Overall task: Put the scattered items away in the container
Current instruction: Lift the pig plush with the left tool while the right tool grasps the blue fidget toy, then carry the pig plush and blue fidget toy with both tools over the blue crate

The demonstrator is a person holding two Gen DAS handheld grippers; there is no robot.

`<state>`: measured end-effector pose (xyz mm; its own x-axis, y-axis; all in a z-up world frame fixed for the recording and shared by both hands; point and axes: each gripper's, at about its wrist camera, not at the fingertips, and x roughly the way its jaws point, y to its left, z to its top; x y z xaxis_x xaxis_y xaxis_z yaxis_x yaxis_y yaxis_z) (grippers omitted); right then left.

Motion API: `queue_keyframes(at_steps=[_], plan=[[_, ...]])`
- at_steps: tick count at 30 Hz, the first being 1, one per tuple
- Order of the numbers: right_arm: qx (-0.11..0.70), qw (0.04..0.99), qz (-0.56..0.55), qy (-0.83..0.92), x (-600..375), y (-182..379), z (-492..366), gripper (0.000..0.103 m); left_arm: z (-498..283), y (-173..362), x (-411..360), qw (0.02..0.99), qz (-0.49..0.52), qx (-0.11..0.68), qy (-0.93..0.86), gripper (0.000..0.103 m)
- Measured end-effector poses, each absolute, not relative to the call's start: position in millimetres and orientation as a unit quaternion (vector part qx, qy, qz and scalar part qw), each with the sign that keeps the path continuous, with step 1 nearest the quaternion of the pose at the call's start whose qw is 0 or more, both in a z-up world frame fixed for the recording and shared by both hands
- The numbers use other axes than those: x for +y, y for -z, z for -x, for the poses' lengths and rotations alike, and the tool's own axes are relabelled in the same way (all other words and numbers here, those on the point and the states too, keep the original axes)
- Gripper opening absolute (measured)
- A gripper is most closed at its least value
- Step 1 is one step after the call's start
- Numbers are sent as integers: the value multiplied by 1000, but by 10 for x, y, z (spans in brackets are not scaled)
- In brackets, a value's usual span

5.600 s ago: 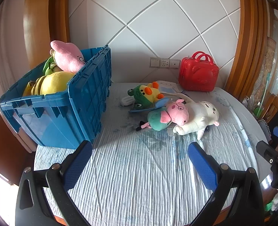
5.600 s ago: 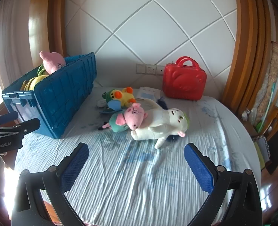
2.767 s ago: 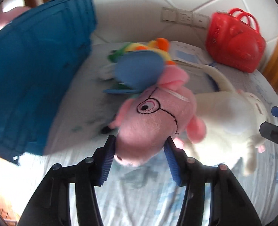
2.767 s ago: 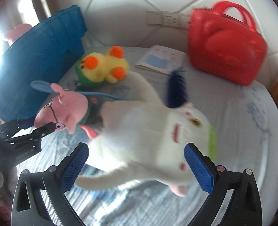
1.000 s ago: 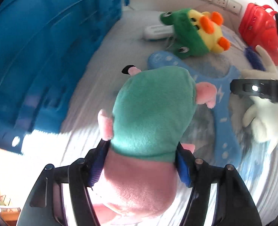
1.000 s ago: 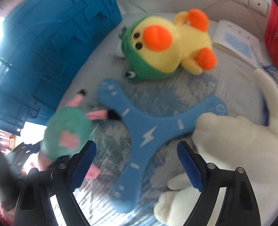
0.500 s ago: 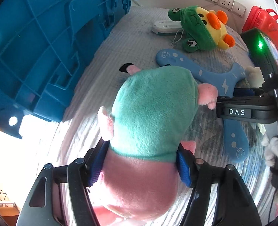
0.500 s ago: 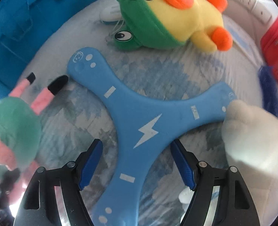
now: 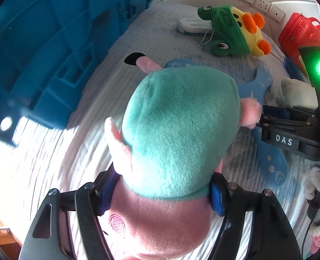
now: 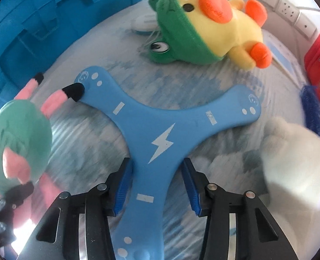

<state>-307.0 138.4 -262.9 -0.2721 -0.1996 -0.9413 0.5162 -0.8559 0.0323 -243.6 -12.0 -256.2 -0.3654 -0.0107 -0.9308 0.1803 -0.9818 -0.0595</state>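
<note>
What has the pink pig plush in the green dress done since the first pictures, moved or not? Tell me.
Yes. The pink pig plush in the green dress has left the white plush and now hangs in the left hand-held gripper, nearer the blue plastic crate.

Two wrist fisheyes, both tipped steeply down at the same patch of striped cloth.

Our left view rides very close behind the pig plush (image 9: 177, 134), which fills the centre; blue crate (image 9: 51, 43) at 10 o'clock, duck plush (image 9: 235, 34) at 1 o'clock. Our right view hovers close over the blue boomerang (image 10: 157, 138), facing the same way, duck plush (image 10: 209, 23) at 12 o'clock. We share crate, duck, boomerang, pig; each view catches the other rig at its edge.
</note>
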Motion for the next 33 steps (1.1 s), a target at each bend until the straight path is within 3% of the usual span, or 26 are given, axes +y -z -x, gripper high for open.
queue_keyframes(at_steps=[12,14,16,20,21,23,28,33], plan=[[156,227,-553,787,1384,2585,2862,50,2330,2661,-148,67,-563,71,820,70],[152,211,-556,790,1418,2590,2874,67,2332,2667,-153,64,-564,72,820,71],[143,202,-558,792,1476,2598,2903,71,2335,2684,-164,61,-565,75,820,72],[155,197,-557,792,1465,2564,2884,67,2348,2711,-176,57,-560,78,823,72],[154,200,-555,792,1461,2550,2868,62,2341,2704,-177,57,-559,78,824,72],[156,212,-548,794,1425,2511,2799,41,2300,2675,-169,57,-556,72,826,69],[161,224,-543,793,1372,2451,2684,41,2139,2485,-205,56,-547,73,832,66],[173,225,-506,815,1403,2039,2342,41,1924,2151,-233,51,-522,59,849,66]])
